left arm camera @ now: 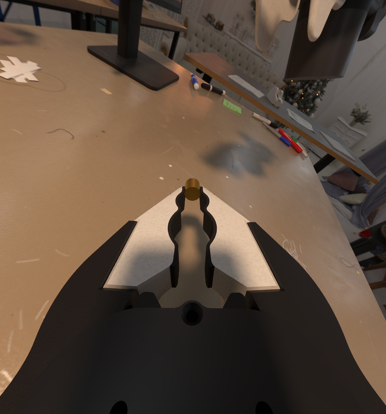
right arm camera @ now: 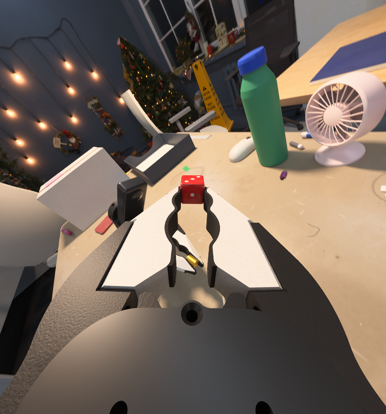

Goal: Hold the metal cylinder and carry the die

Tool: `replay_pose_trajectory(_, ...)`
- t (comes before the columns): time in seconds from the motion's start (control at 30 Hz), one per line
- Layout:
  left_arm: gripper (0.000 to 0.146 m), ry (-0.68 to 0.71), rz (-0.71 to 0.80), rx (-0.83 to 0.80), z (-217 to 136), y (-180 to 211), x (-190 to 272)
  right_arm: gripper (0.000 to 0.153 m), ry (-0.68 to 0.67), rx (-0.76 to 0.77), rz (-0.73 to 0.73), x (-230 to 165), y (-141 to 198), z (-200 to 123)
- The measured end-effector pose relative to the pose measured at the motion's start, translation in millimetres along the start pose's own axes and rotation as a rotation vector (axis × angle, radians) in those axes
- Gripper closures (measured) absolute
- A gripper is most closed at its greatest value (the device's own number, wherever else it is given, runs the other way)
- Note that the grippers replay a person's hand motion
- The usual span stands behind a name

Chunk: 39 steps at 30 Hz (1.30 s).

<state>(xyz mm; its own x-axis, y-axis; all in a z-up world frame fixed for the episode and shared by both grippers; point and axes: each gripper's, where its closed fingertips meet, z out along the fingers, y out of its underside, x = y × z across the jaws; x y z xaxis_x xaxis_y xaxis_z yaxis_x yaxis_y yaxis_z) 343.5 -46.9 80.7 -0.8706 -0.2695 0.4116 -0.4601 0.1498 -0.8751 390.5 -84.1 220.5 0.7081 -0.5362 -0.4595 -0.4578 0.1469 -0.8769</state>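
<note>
Brass-coloured small metal cylinder (left arm camera: 192,190) is clamped by the left gripper (left arm camera: 192,190) jaws; the red white-pipped die (right arm camera: 192,189) is clamped by the right gripper (right arm camera: 192,190) jaws.

Metal cylinder (left arm camera: 191,189): brass-coloured, smooth, with a soft satin sheen. Die (right arm camera: 192,189): glossy red plastic with white pips and bright highlights on its edges. Left gripper (left arm camera: 192,192): matt black body, finely speckled off-white finger panels, dark rubbery-looking wavy pads (left arm camera: 179,201). Right gripper (right arm camera: 192,195): same make, its dark shell showing a rough, pebbled grain. Table (left arm camera: 80,179): matt tan wood-like top, scuffed and scratched. Bottle (right arm camera: 263,112): smooth matt green plastic with a blue cap. Fan (right arm camera: 342,116): smooth pale plastic.
</note>
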Motion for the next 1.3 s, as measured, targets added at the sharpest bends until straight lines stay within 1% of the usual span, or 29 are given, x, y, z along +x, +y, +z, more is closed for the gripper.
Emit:
replay_pose_trajectory(0.03, 0.134, 0.011, -0.002, -0.012, 4, 1, 1, 0.134, -0.001, -0.014, 0.006, 4, 4, -4)
replay_pose_trajectory(0.13, 0.134, 0.033, -0.016, -0.038, 11, 4, 1, 0.134, 0.006, 0.006, 0.034, 13, 6, -17)
replay_pose_trajectory(0.23, 0.134, 0.046, -0.025, -0.035, 13, 2, -1, 0.134, 0.001, -0.037, 0.043, 17, 14, -21)
replay_pose_trajectory(0.37, 0.134, 0.040, 0.009, -0.048, 14, 3, -3, 0.134, -0.007, -0.118, 0.027, 14, 33, -12)
replay_pose_trajectory(0.5, 0.134, 0.027, 0.066, -0.084, 13, 10, -3, 0.134, -0.029, -0.155, 0.026, 7, 44, 0)
replay_pose_trajectory(0.6, 0.134, 0.000, 0.134, -0.097, 12, 12, -4, 0.134, -0.033, -0.185, 0.001, 3, 46, 1)
replay_pose_trajectory(0.67, 0.134, -0.007, 0.154, -0.100, 12, 14, -4, 0.134, -0.033, -0.200, -0.018, 0, 47, 1)
replay_pose_trajectory(0.9, 0.134, -0.020, 0.175, -0.103, 12, 16, -4, 0.134, -0.009, -0.252, -0.104, -8, 50, 3)
replay_pose_trajectory(1.03, 0.134, -0.013, 0.154, -0.098, 11, 16, -5, 0.134, 0.008, -0.270, -0.144, -12, 51, 3)
replay_pose_trajectory(1.3, 0.134, 0.000, 0.156, -0.120, 12, 20, -1, 0.134, 0.012, -0.276, -0.080, -6, 53, 1)
